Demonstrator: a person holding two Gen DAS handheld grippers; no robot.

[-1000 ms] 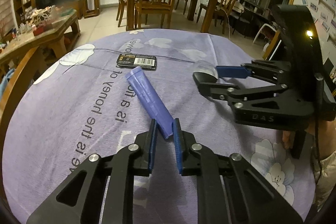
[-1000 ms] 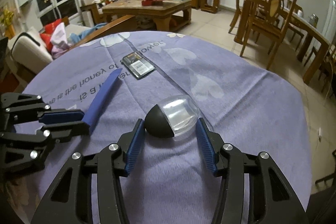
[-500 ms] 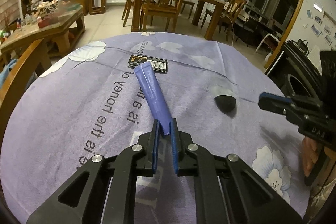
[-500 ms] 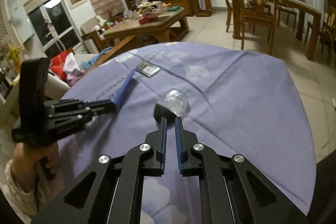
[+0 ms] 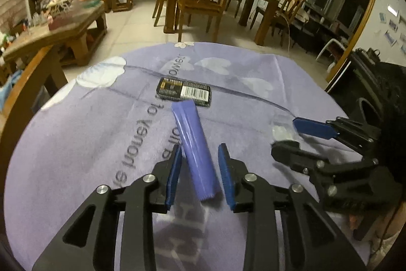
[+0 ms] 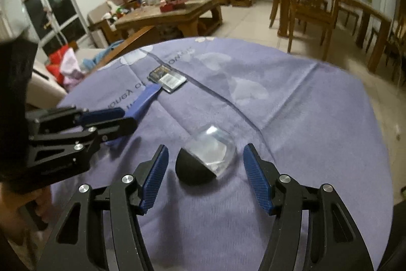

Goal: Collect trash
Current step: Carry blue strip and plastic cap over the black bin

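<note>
Half a second ago both pairs of tongs were pinched shut; now both have just been opening. The left gripper had clamped the near end of the blue tube; its jaws now stand apart with the tube lying loose between them, the left pad just beside it, the right pad clear of it. The right gripper, which earlier sat closed short of the capsule, now straddles the capsule with a gap on each side, gripping nothing.

The tube is a flattened, glossy purple-blue squeeze tube, its crimped end nearest the left gripper, its far end close against a small black package with a white barcode label. The capsule is a rounded shell, its near-left half black, its far-right half clear plastic. All three lie on the lilac tablecloth, printed with pale flowers and grey lettering: tube and package to the left, capsule to the right.
</note>
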